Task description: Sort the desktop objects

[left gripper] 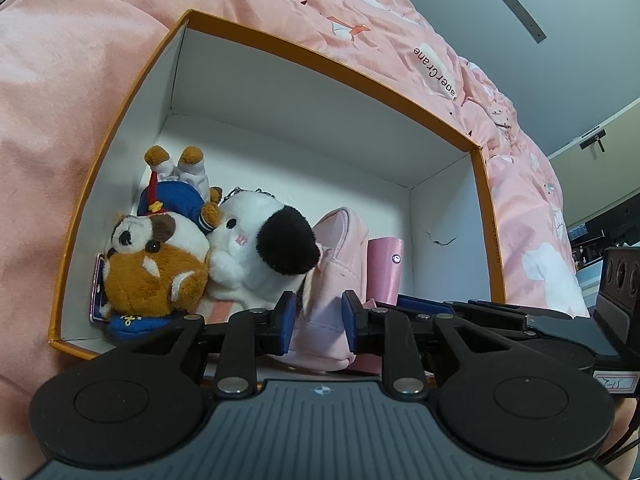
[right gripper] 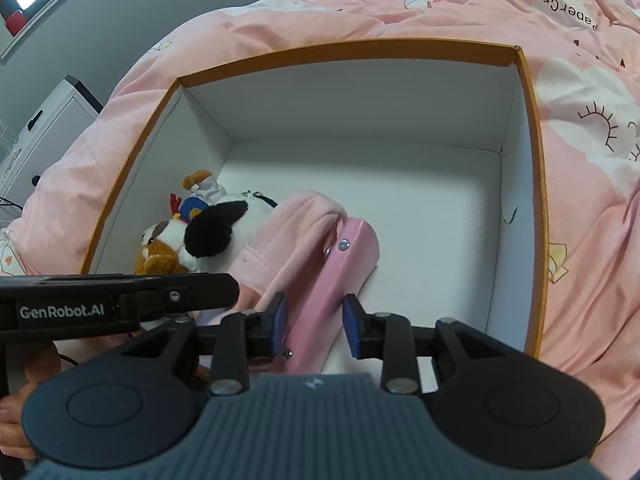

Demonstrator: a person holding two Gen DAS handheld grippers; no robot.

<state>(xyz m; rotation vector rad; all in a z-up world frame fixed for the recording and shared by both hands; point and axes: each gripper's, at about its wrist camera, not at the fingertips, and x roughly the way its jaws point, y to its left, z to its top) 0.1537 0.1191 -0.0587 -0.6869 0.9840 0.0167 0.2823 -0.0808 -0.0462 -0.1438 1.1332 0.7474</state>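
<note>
The box (left gripper: 132,92) on the bed is already holding two plush toys (left gripper: 160,264), the left hand-held gripper (left gripper: 318,322) is squeezing the pink bag (left gripper: 328,320) inside, and the right hand-held gripper (right gripper: 316,326) is sitting open around the pink case (right gripper: 340,272)

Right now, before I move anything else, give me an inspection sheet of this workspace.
Surface: pink quilt, rumpled, bearing an orange-rimmed box.
Job's things: pink pouch and pink wallet side by side inside the box.
Clutter: brown dog plush and black-and-white plush lying against the box's left wall.
Grippers: left hand-held gripper shut on the pouch; right hand-held gripper open, wallet between its pads.
Cables: what looks like a thin dark cable at the left wrist view's lower right edge.
Surroundings: white cabinet beyond the quilt; grey wall.
</note>
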